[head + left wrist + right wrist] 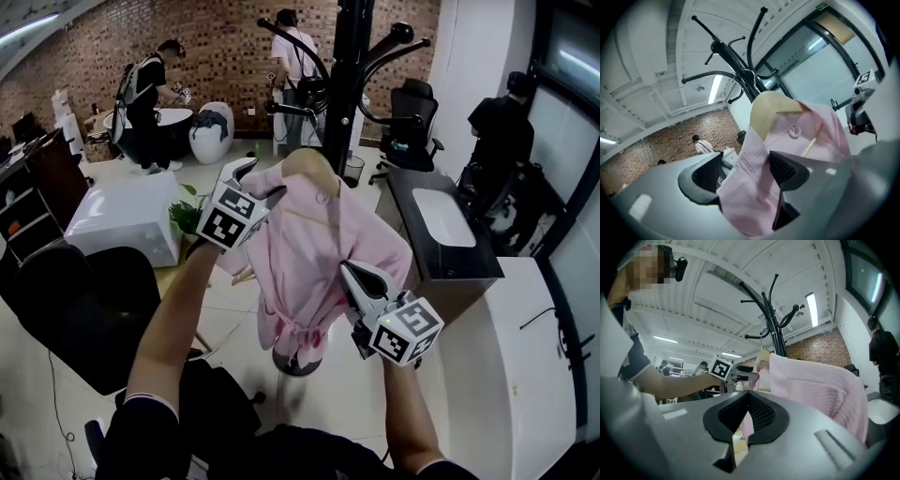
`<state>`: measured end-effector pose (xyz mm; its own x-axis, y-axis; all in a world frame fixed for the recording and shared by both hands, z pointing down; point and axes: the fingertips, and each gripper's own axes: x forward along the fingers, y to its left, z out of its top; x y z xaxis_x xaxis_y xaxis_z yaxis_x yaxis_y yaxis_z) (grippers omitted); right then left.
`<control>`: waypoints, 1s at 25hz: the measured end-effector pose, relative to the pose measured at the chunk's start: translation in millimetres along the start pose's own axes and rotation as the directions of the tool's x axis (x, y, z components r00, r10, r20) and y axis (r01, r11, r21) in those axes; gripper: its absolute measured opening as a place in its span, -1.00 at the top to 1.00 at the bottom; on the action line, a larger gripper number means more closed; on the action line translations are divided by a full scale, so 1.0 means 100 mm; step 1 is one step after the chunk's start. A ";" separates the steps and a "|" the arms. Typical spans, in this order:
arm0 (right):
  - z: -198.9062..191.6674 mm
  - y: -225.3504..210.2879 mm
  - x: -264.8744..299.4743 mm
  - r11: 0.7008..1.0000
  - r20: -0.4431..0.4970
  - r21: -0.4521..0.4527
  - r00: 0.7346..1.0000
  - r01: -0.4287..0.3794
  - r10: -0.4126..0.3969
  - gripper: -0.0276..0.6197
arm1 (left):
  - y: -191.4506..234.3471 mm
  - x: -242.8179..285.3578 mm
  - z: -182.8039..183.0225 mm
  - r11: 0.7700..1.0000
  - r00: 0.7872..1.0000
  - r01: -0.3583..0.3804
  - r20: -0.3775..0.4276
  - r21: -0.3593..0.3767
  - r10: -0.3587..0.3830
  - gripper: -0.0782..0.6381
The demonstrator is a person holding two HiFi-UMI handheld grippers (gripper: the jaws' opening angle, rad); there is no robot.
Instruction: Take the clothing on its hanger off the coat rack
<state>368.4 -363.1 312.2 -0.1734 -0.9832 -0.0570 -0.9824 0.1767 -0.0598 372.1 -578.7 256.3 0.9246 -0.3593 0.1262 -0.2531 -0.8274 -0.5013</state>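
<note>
Pink cloth garment (pixel 300 253) on pale wooden hanger (pixel 764 112) before black metal coat rack (pixel 349 75), left gripper (pixel 746 171) agape round it, right gripper (pixel 749 411) clamped on it, black office chair (pixel 84 309) alongside.

The garment (pixel 305 248) is pale pink with a fine waffle-check weave, and its hanger (pixel 765 112) is a light cream-tan. The coat rack (pixel 349 84) is black. The left gripper (pixel 745 176) and right gripper (pixel 747 411) are grey with black ribbed pads (pixel 785 169), and their cubes carry black-and-white square markers. In the head view, a red-brown brick wall (pixel 206 47) shows at eleven o'clock and a black chair (pixel 84 300) at eight o'clock, on a cream floor (pixel 23 356).
</note>
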 end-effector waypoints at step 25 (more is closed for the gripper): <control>0.07 -0.14 -0.19 0.994 0.020 -0.016 0.994 0.109 -0.108 0.91 | -0.14 0.45 0.02 0.974 0.997 0.055 -0.065 0.218 -0.041 0.46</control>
<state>386.3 -346.6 307.7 -0.0644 -0.9955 -0.0701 -0.9964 0.0679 -0.0497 418.0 -582.4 267.4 0.9139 -0.3520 0.2023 -0.1341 -0.7320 -0.6679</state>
